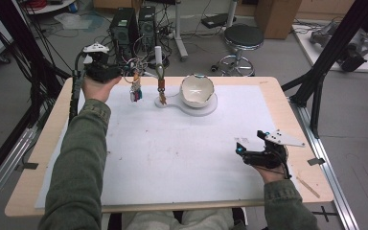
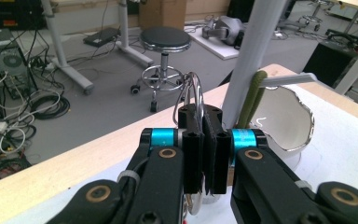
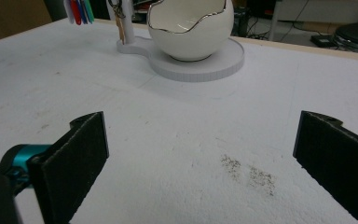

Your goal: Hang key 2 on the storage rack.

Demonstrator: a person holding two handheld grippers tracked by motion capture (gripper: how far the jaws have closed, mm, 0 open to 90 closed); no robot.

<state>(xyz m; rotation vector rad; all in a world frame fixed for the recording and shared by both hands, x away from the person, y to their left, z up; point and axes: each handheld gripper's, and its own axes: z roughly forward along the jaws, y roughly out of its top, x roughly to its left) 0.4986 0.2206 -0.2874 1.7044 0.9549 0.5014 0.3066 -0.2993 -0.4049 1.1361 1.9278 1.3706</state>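
Keys (image 1: 135,91) hang on a wire ring (image 2: 193,95), up in the air at the far left of the table (image 1: 278,100), just beside a white stand.

Biggest is the table, with a white mat (image 1: 182,153) over most of its top. On the far side of the mat sits a white bowl (image 1: 197,89) shaped like a cracked egg, with a shiny rim. It rests on a round white base (image 1: 206,109). A thin white post (image 1: 158,53) stands up from the small end of that base, close to the bowl. A green strap (image 2: 251,100) and a brown key (image 1: 162,91) hang from the post.

Next comes the left gripper (image 2: 204,140), held in a hand at the far left corner. Its jaws are pressed tight together on the wire ring, which sticks up above them in the left gripper view. The keys with red, blue and green tags dangle under it, clear of the mat.

Then the right gripper (image 1: 243,146) rests low over the near right part of the mat, well apart from the bowl. Its jaws stand wide apart with nothing between them.

A small grey smudge (image 3: 247,172) marks the mat in front of it.
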